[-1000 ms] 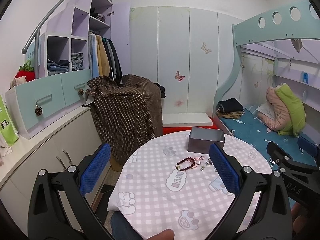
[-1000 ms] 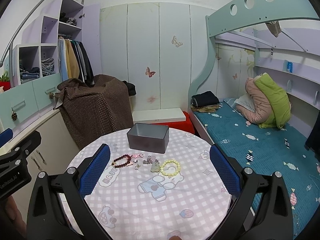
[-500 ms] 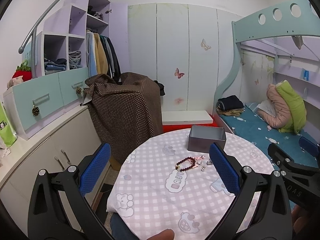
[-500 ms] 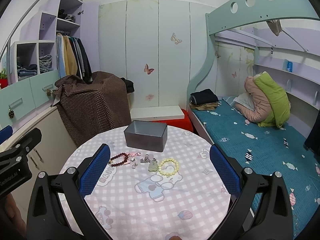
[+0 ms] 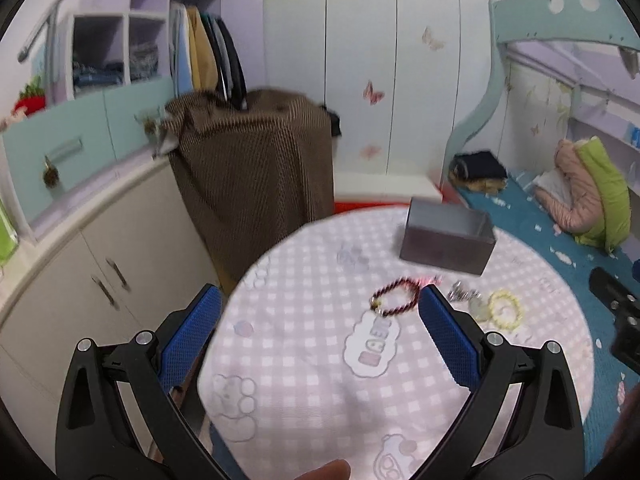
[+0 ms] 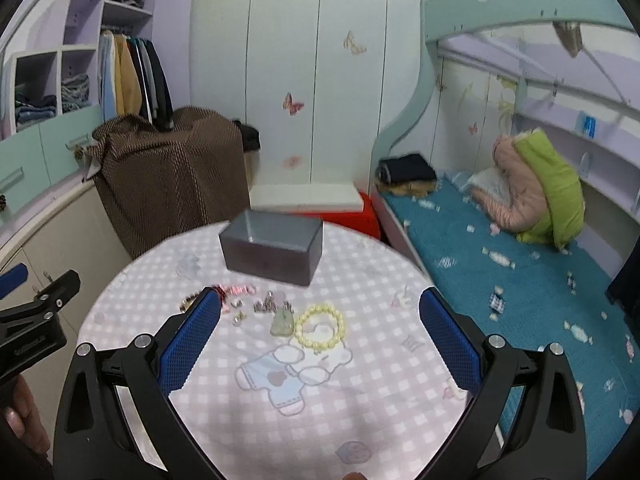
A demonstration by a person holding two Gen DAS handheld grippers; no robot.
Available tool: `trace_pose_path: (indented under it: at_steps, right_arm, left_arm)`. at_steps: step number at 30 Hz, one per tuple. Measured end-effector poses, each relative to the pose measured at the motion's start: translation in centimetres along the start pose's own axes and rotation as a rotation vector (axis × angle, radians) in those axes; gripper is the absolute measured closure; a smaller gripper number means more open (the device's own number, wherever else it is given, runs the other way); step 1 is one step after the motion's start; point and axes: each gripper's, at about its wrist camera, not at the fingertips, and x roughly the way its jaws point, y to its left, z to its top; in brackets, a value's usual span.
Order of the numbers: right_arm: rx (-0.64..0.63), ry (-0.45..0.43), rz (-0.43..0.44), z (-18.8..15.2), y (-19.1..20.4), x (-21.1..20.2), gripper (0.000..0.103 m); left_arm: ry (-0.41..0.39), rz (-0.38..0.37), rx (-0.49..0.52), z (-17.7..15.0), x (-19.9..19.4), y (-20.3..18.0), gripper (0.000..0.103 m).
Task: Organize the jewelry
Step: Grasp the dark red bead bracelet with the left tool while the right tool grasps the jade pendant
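Both claws, left and right, hang spread above jewelry beside the gray box.

Left tool's fingers hide part of dark bead bracelet, seemingly.

Jewelry scattered before grey box

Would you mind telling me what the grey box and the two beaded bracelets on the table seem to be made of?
The grey box looks like matte plastic or card: flat, dull walls without glare. The pale yellow bracelet shows smooth, glossy round beads, perhaps stone or resin. The dark red bracelet has small dark beads, possibly wood or garnet; blur leaves that open.
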Motion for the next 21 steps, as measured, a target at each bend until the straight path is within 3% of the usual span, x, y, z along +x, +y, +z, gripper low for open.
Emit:
trace_pose_path:
  at_steps: [6,21]
  right_arm:
    - [0.008,0.111,0.006,-0.9,-0.4,3.8,0.007]
    - [0.008,0.276,0.011,-1.7,-1.6,10.7,0.008]
  left_arm:
    - [0.102,0.006,0.051,-0.4,6.4,-1.3,0.005]
    - [0.340,-0.001,0.145,-2.3,20.7,-4.8,0.005]
